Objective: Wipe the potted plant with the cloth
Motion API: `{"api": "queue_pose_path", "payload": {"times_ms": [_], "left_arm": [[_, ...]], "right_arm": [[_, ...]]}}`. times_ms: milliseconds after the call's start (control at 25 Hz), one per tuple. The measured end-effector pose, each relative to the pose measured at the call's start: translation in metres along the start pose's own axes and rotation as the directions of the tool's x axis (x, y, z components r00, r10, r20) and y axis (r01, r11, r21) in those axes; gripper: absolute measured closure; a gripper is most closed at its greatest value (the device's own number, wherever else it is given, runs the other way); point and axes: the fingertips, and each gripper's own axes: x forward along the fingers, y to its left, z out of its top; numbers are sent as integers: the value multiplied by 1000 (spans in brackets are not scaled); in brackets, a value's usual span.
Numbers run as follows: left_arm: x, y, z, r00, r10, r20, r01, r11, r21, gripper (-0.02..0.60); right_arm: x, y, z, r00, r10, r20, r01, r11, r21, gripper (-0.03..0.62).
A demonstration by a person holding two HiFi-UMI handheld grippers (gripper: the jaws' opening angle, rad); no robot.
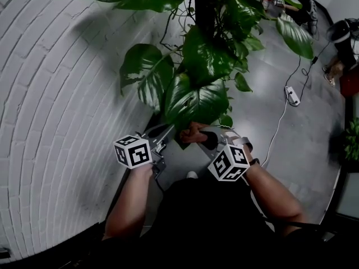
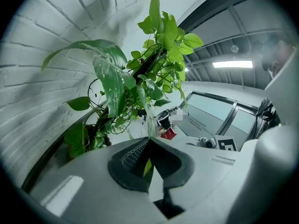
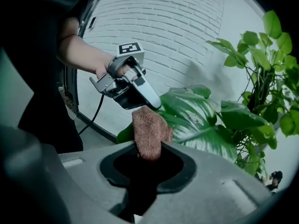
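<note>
A: right gripper (image 3: 149,149) clamped on the cloth (image 3: 149,132); cloth sits just beside the big leaf (image 3: 201,120), at its near end.
B: left gripper (image 2: 148,143) pinches that leaf's tip. Only its own view shows the sliver between the jaws. Potted plant (image 1: 205,49) stands beyond, brick wall (image 1: 56,94) on the left.

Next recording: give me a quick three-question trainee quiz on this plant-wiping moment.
1. True or false: the right tool grips a cloth.
2. What does the left tool pinch? A) a cable B) a leaf C) nothing
3. What kind of wall stands beside the plant?
Key: 1 true; 2 B; 3 white brick.
</note>
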Motion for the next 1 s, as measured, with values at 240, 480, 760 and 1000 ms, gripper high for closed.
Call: {"api": "queue_pose_path", "payload": {"times_ms": [240, 480, 760, 1000], "left_arm": [[-1, 11, -4, 999, 46, -15, -46, 999, -2, 563], [2, 12, -3, 999, 43, -10, -43, 999, -10, 563], [-1, 17, 0, 998, 66, -5, -66, 998, -18, 563], [-1, 11, 3, 999, 53, -1, -53, 999, -10, 563]], "right_arm": [[-23, -38, 13, 992, -107, 61, 107, 994, 4, 526], [-35, -121, -1, 958, -285, 15, 285, 958, 8, 526], [-33, -169, -5, 934, -357, -14, 355, 932, -74, 526], [-15, -165, -19, 952, -305, -41, 302, 951, -61, 526]]}}
